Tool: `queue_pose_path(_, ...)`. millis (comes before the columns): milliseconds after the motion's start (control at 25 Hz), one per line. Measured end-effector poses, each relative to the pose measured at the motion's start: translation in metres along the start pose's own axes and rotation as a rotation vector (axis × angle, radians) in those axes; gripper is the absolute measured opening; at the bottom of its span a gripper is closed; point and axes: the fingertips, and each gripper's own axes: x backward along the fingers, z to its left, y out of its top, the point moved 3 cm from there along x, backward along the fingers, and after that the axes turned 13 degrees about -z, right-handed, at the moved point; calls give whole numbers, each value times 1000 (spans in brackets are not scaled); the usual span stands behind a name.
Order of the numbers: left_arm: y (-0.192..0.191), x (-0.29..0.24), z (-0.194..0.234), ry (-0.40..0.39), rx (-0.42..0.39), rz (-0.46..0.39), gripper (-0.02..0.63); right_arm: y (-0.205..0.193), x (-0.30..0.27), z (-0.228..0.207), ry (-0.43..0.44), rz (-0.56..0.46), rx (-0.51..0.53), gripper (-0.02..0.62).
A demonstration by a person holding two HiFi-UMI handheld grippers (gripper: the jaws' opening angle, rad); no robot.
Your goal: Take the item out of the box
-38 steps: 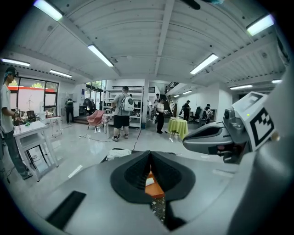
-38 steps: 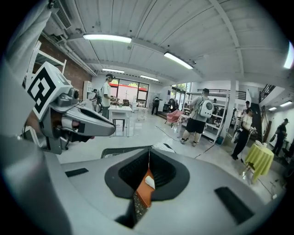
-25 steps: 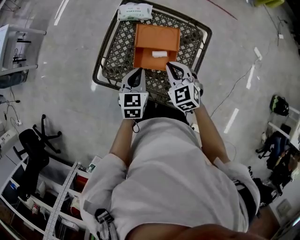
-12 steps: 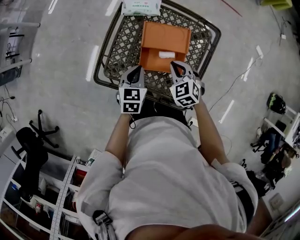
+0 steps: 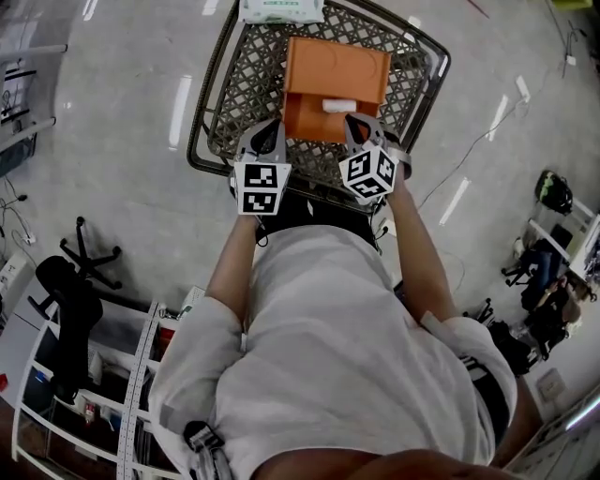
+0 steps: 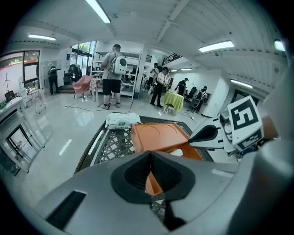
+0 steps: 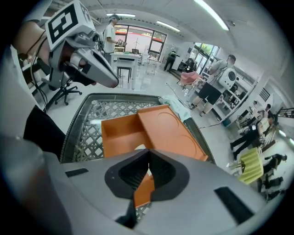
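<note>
An orange box [image 5: 328, 120] sits open in a dark lattice basket [image 5: 208, 122], its lid [image 5: 339, 67] folded back flat. Inside it, against the lid side, lies a small white item [image 5: 338, 105]. My left gripper [image 5: 272, 128] hovers shut just off the box's near left corner. Shut as well, my right gripper [image 5: 359, 120] hangs over the near right corner, close to the white item. In the left gripper view the shut jaws [image 6: 150, 155] point at the box [image 6: 158, 137], with the right gripper [image 6: 206, 135] beside it. The right gripper view shows the box [image 7: 120, 133] just past the closed tips [image 7: 148, 166].
A white wipes packet [image 5: 281, 9] lies on the basket's far rim. The basket stands on a shiny grey floor with cables on it [image 5: 469, 159]. Shelving [image 5: 103, 375] and a black chair [image 5: 75, 291] stand at the left. People [image 6: 111, 73] stand far off in the room.
Both grippers have come down and forward toward the near edge of the orange box, the right one now over its corner. Their jaws stayed shut.
</note>
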Motion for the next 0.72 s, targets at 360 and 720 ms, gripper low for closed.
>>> queue_pose_path(360,-24,-20,9,-2,17,50,9,-17,-39,7,49,73,60,5)
queue_pose_path(720,-32,-15,14,12,26,64,9,-28,-61,23,91,140,226,115)
